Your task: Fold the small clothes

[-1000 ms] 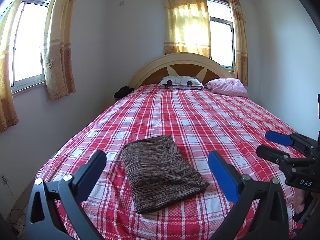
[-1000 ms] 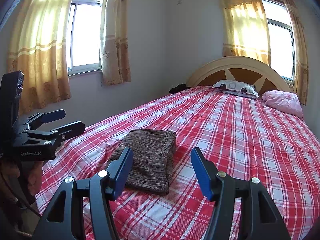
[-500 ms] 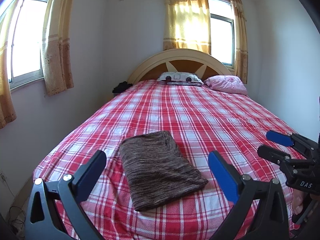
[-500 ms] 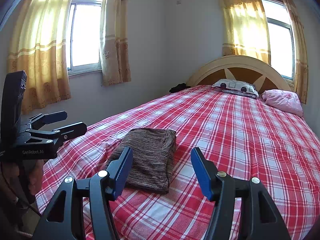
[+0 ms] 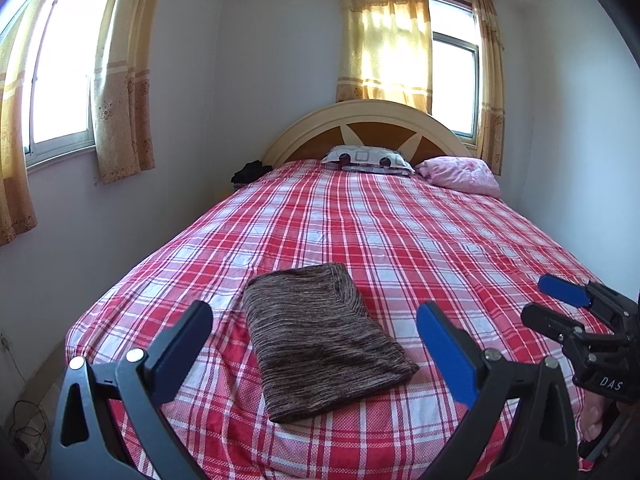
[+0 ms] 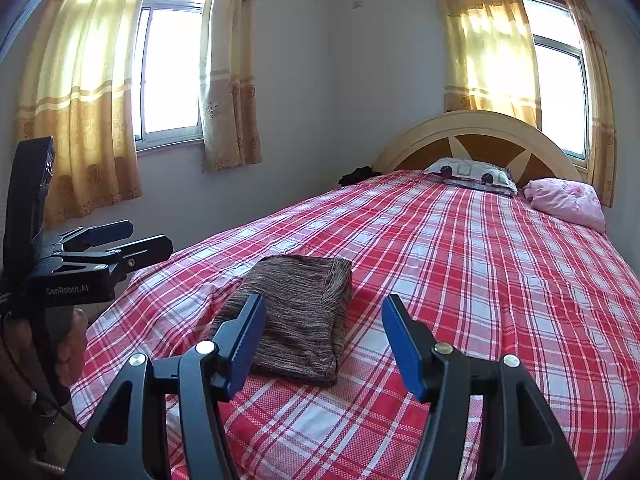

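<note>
The folded brown garment [image 5: 320, 340] lies flat on the bed [image 5: 420, 240], near its foot end and closer to the window side. It is a neat rectangle of striped brown knit on the red and white checked cover.

The left tongs [image 5: 316, 344] are spread wide and hold nothing; they hover above the foot of the bed, with the garment seen between the two blue pads but not touched. The right tongs [image 6: 324, 336] are also spread and empty, just beside the garment on its right side, and apart from it.

At the head of the bed a patterned pillow [image 5: 368, 158] and a pink pillow [image 5: 460, 174] rest against the headboard [image 5: 360, 120].
</note>
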`<state>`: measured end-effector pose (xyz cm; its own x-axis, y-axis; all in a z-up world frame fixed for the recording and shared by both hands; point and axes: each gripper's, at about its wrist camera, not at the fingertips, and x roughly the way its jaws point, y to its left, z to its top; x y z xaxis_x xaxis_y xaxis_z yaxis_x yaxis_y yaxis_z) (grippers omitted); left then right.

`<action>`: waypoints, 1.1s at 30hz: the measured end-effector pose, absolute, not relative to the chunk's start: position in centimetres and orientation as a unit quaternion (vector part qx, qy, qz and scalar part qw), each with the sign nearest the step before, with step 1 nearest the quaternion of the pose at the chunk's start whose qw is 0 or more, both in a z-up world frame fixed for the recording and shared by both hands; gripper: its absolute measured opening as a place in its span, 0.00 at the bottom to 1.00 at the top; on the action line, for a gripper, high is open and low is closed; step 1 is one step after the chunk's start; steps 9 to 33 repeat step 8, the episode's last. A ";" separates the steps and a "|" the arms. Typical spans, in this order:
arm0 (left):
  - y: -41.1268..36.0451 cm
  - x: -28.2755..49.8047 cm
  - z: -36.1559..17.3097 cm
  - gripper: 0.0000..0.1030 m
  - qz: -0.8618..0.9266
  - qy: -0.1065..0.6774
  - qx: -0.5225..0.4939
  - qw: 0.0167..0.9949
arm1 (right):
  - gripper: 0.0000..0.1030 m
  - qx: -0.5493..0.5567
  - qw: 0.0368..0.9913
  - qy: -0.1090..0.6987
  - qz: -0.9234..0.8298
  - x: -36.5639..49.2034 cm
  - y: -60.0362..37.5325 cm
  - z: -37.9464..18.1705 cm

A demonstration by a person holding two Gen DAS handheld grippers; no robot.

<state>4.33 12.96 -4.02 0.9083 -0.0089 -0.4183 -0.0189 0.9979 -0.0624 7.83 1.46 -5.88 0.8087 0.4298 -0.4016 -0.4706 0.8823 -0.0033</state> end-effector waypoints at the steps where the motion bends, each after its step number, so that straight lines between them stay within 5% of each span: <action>1: 13.0 4.3 -4.0 1.00 0.002 0.214 -0.034 0.976 | 0.59 -0.051 0.949 0.199 0.237 7.9 1.4 -5.9; 33: 13.0 4.2 -4.1 1.00 0.006 0.202 -0.031 0.979 | 0.59 -0.049 0.949 0.205 0.237 8.0 1.4 -6.2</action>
